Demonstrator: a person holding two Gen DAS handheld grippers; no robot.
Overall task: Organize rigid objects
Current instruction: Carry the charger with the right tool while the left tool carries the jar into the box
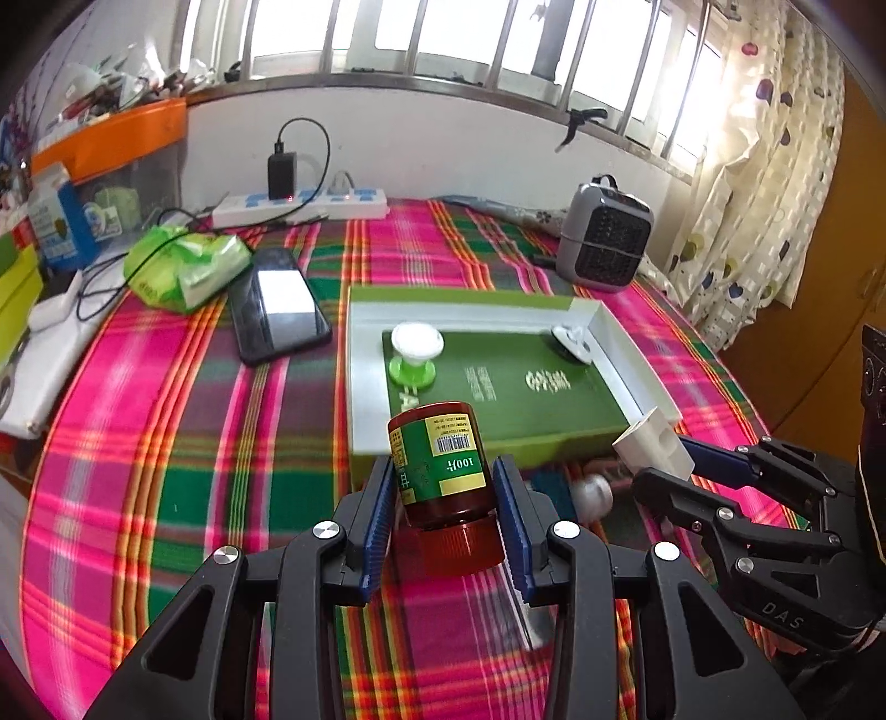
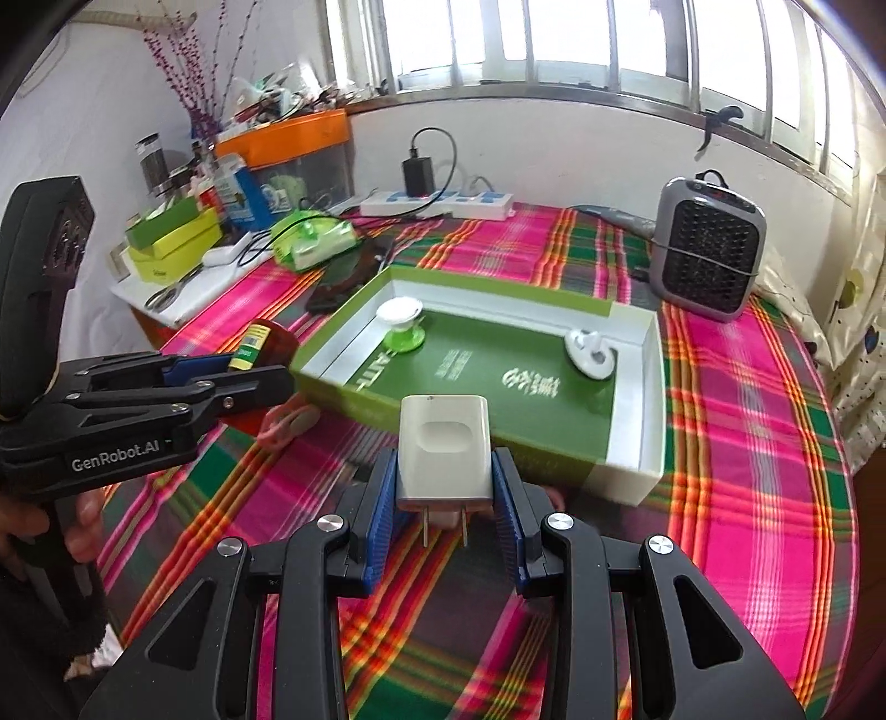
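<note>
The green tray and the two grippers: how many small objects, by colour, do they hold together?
White: 2, charger in right gripper, suction hook in green tray
Green-and-white: 1, suction cup
Brown: 1, bottle in left gripper
Total: 4

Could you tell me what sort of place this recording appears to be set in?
Most likely a lived-in room at home, perhaps a bedroom: a plaid cloth covers the work surface, patterned curtains hang by a barred window, and a small heater and power strip sit near the wall.

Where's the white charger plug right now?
The white charger plug is clamped in the right gripper, prongs toward the camera, held just short of the green box's near edge.
</note>
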